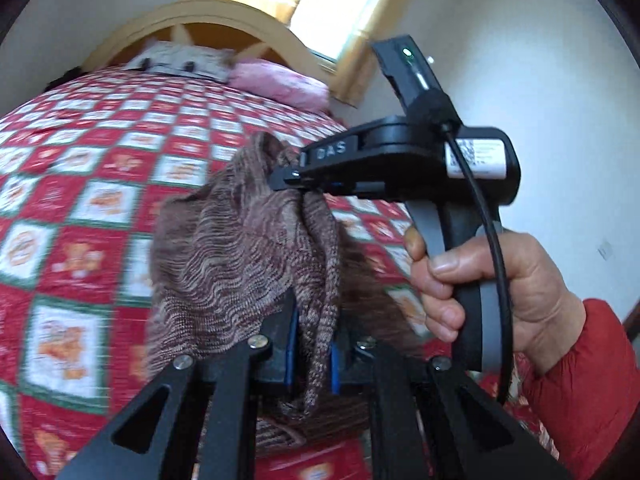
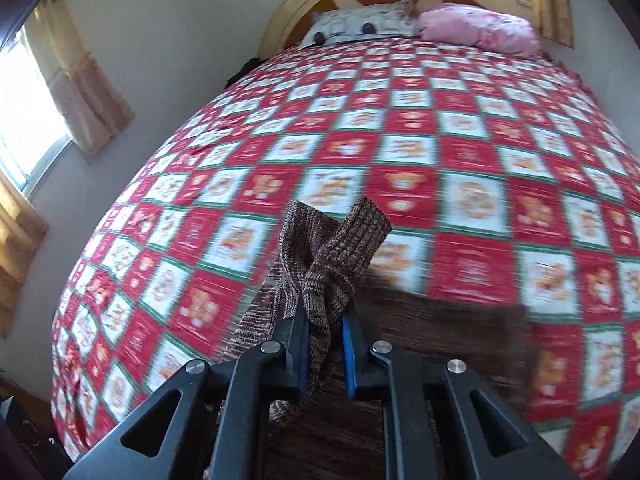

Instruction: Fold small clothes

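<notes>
In the left wrist view, the left gripper (image 1: 311,356) is clamped on a bunched strand of the brown knitted garment (image 1: 224,248), which runs up and away from its fingers (image 1: 291,344) toward the right gripper (image 1: 298,184). That one comes in from the right, held by the person's hand (image 1: 480,288) in a red sleeve (image 1: 588,380), and it pinches a higher part of the same garment. The cloth hangs between the two grips, lifted above the red checked bed cover (image 1: 80,200), with loose folds drooping to the left.

In the right wrist view, the right gripper (image 2: 326,344) is likewise closed on the garment (image 2: 332,256). A ribbed end, which looks like a cuff or hem, sticks out beyond the fingers (image 2: 352,344) toward the far side, while the rest trails down to the near left. The bed cover (image 2: 440,140) stretches away to the pillows (image 2: 476,28).

The garment's long axis seems to run from one grip to the other, so spreading it flat likely means drawing the hands apart before lowering it onto the bed.
</notes>
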